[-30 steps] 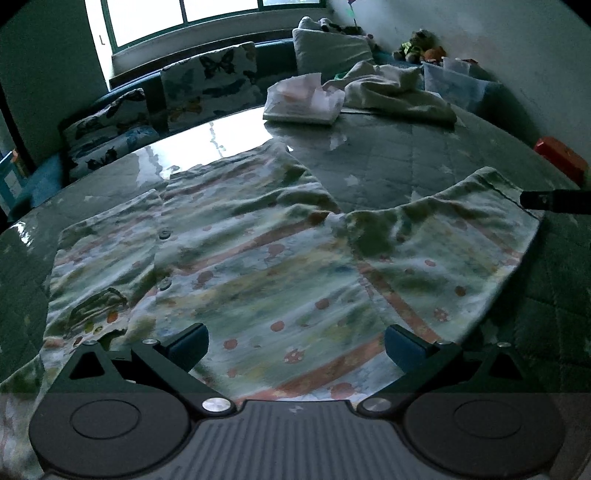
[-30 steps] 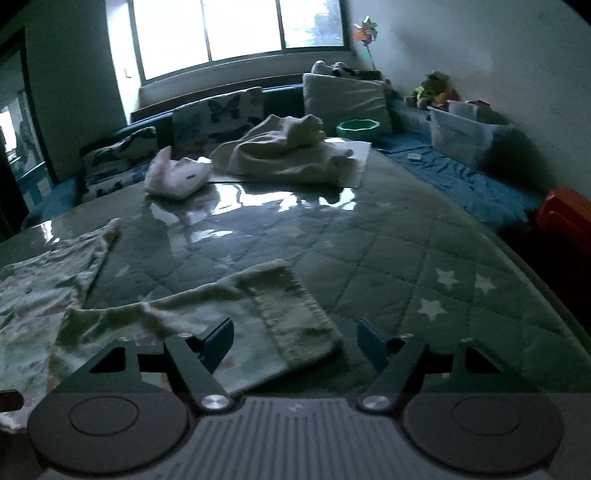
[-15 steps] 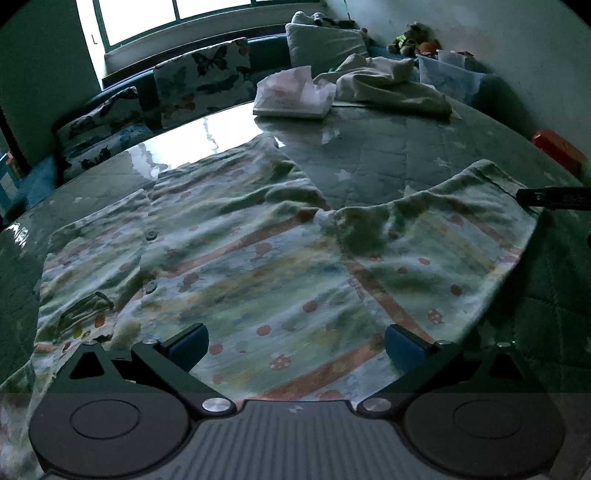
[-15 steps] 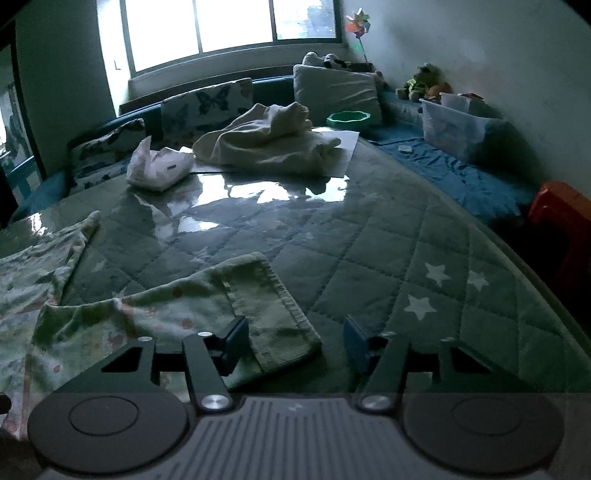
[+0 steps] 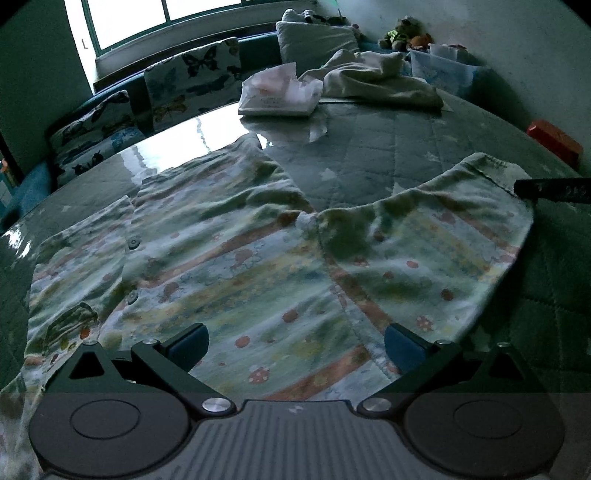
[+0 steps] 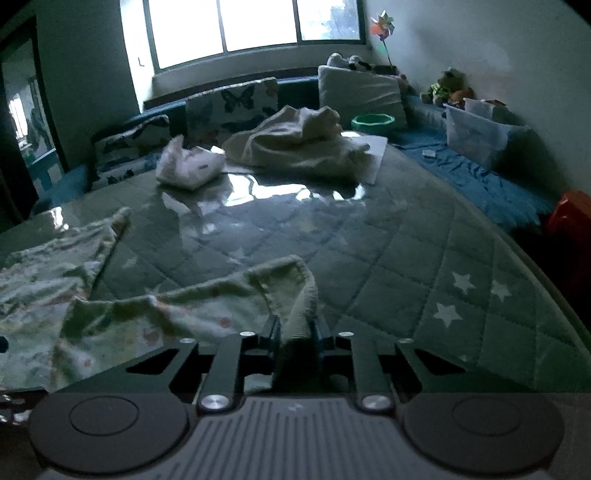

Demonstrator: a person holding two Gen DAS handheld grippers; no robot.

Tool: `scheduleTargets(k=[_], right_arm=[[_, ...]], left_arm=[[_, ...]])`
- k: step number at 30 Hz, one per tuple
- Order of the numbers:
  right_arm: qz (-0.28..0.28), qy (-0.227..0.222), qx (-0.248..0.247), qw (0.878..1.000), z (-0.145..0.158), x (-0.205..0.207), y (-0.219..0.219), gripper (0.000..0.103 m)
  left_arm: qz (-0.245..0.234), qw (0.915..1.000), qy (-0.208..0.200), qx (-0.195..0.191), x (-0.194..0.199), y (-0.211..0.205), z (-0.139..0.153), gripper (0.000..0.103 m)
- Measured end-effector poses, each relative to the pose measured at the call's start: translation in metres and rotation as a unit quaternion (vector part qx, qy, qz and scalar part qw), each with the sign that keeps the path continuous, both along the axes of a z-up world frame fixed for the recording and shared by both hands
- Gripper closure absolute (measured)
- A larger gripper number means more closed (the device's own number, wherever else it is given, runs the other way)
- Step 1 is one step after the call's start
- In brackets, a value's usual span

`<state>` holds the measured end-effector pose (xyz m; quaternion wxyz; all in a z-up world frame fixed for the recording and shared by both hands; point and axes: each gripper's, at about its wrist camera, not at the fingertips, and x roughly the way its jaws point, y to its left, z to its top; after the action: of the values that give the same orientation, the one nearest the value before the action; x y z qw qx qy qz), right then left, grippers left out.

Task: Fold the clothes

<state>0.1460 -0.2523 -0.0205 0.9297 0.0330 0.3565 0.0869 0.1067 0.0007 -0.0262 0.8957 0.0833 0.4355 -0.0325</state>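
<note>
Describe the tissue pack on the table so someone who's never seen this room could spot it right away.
Start at the bright window, then drop to the far side of the quilted table. There, left of the heaped cream blanket, lies the tissue pack: smaller, flat, white, with a tissue poking up.

The shirt (image 5: pixel 236 258) in front of me is a small button-up one, pale with soft stripes in green, yellow and orange and little red dots. It lies spread flat on the quilted green table cover (image 6: pixel 424 258), front side up, with two buttons visible along the closure. The cloth has many wrinkles, mostly near the middle. One sleeve (image 6: pixel 207 306) reaches out to my right side. Its ribbed cuff (image 6: pixel 299 295) is lifted from the cover and bunched, pinched in my right claw (image 6: pixel 297 328), while the rest of the sleeve sags down.
</note>
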Motion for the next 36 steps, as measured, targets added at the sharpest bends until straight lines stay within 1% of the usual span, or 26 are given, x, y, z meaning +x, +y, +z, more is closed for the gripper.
scheduleTargets(k=[4, 8, 13, 15, 19, 25, 30, 36], right_arm=[[0.015, -0.016, 0.015, 1.000, 0.013, -0.005, 0.008, 0.090], [0.046, -0.027, 0.037, 0.998, 0.028, -0.012, 0.024, 0.092], [0.095, -0.031, 0.056, 0.993, 0.043, -0.016, 0.055, 0.092], [0.117, -0.031, 0.059, 0.991, 0.047, -0.017, 0.074, 0.093], [0.162, -0.033, 0.063, 0.984, 0.055, -0.018, 0.113, 0.093], [0.217, -0.034, 0.086, 0.972, 0.066, -0.019, 0.171, 0.094], [0.253, -0.036, 0.101, 0.961, 0.071, -0.025, 0.217, 0.094], [0.287, -0.023, 0.123, 0.950, 0.067, -0.032, 0.260, 0.094]], left_arm=[[0.006, 1.0000, -0.004, -0.004, -0.002, 0.005, 0.003, 0.000], [0.017, 0.9998, -0.012, -0.007, -0.005, 0.016, 0.009, 0.000], [0.047, 0.9985, -0.027, -0.011, -0.012, 0.043, 0.019, 0.000], [0.061, 0.9975, -0.033, -0.013, -0.015, 0.056, 0.022, 0.000], [0.094, 0.9946, -0.042, -0.017, -0.023, 0.084, 0.027, 0.000], [0.140, 0.9885, -0.050, -0.026, -0.036, 0.125, 0.031, 0.000], [0.163, 0.9849, -0.051, -0.030, -0.047, 0.148, 0.029, 0.000], [0.188, 0.9803, -0.053, -0.032, -0.059, 0.172, 0.029, 0.000]])
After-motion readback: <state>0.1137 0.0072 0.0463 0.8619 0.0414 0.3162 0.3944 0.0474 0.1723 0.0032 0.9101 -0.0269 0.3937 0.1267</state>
